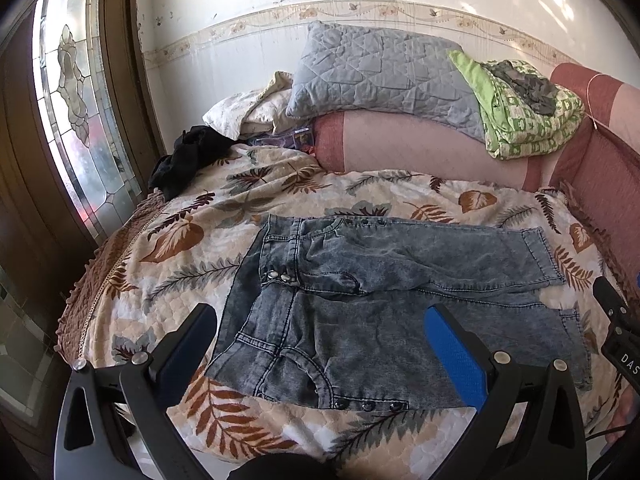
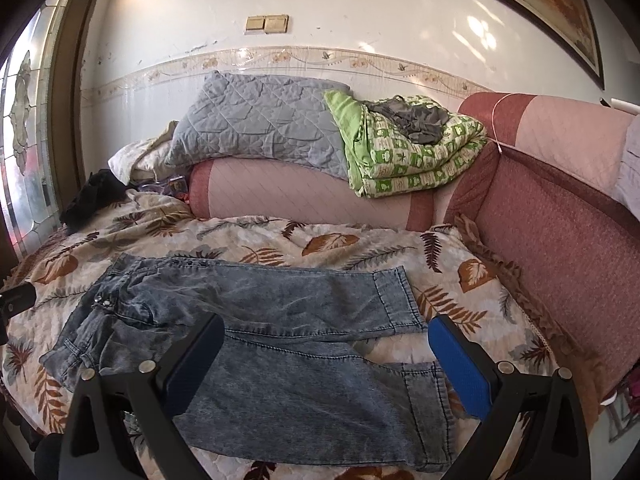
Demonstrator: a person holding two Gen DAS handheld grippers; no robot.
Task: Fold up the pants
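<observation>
Acid-wash blue denim pants (image 1: 392,304) lie flat on the leaf-print bedspread (image 1: 180,248), waist to the left, both legs stretching right side by side. They also show in the right wrist view (image 2: 280,344). My left gripper (image 1: 320,336) is open and empty, hovering over the waist end near the bed's front edge. My right gripper (image 2: 326,348) is open and empty, hovering over the near leg by its cuff (image 2: 424,392). Part of the right gripper shows at the right edge of the left wrist view (image 1: 618,328).
A pink bolster (image 1: 420,148) lies at the back with a grey quilted pillow (image 1: 384,76) and a green folded blanket (image 1: 524,112) on it. A black garment (image 1: 188,160) sits at the back left. A pink padded headboard (image 2: 560,240) bounds the right; a glass door (image 1: 76,112) the left.
</observation>
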